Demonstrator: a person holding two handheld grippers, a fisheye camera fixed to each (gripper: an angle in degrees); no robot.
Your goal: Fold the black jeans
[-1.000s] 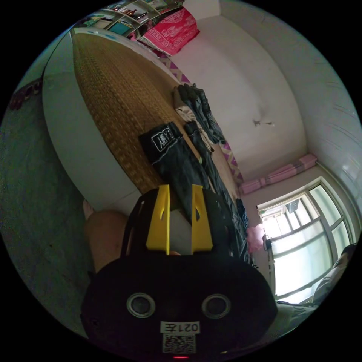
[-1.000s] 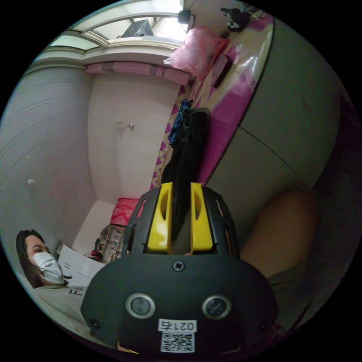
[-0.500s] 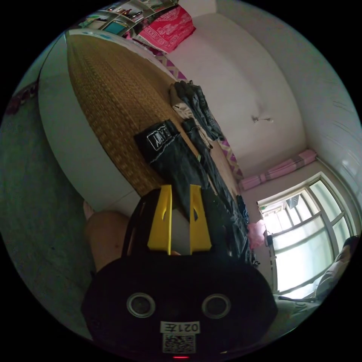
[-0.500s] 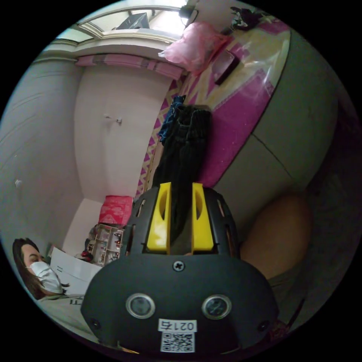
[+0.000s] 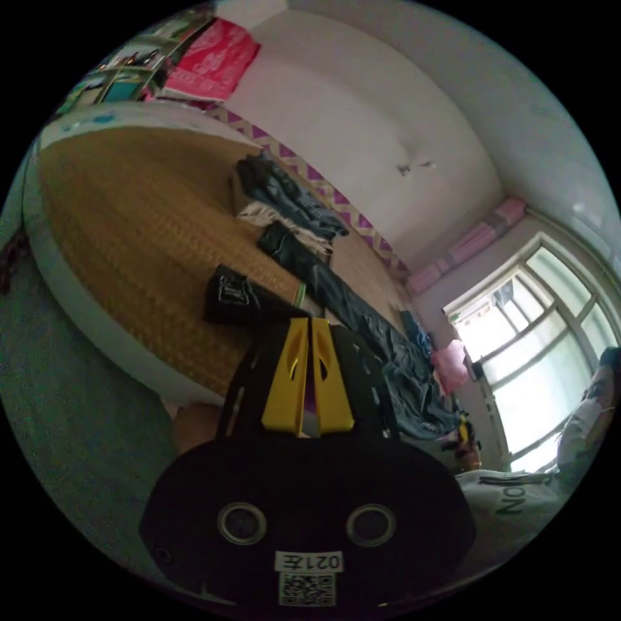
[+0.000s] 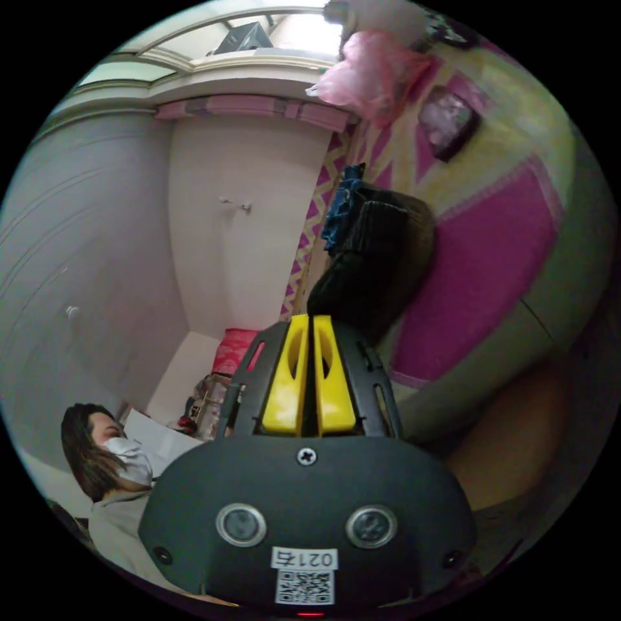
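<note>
Woven mat (image 5: 123, 226) under black jeans (image 5: 362, 317); left claw (image 5: 309, 321) pinches jeans edge, right claw (image 6: 310, 319) likewise.

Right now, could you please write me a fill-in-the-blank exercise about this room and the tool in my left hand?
1. The jaws of the left tool are coloured ____.
2. The black jeans lie on a woven ____.
3. The plastic bag near the window is ____.
Missing words: yellow; mat; pink.
</note>
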